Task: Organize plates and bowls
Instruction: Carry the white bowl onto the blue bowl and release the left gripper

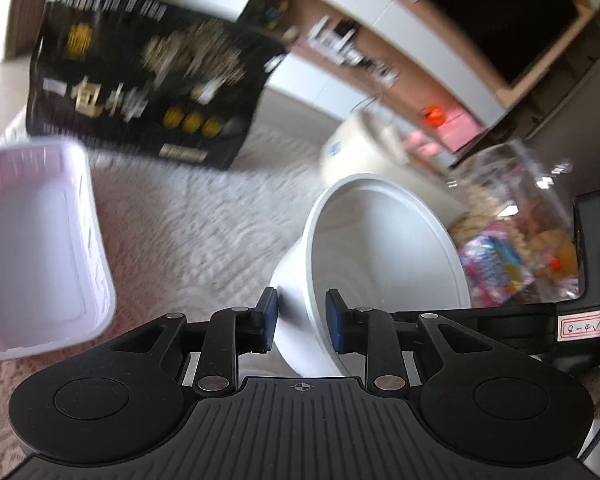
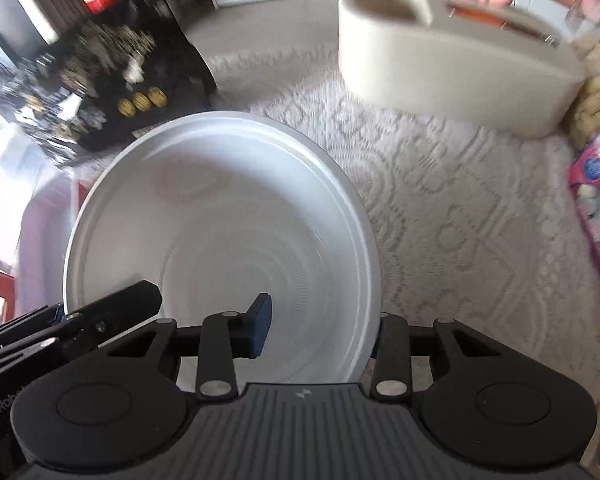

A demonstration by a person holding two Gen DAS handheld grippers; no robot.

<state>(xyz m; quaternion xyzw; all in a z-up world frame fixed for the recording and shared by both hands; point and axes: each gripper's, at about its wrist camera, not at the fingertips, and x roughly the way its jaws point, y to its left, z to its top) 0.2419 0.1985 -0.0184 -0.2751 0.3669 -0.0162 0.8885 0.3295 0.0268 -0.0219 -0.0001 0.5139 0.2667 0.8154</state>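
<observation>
Bowl: I see the white bowl (image 1: 380, 256) tilted above the lace cloth (image 1: 204, 216).
Left gripper (image 1: 302, 320): pinching the bowl's near rim.
Right gripper (image 2: 320, 326): straddling the bowl's wall; grip unclear.
Left: pink tub (image 1: 36, 248).
Far: black box (image 1: 148, 76).

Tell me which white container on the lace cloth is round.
The white bowl caught at its rim between the left tool's fingers is round; the pale pink tub off to its left is rectangular.
</observation>
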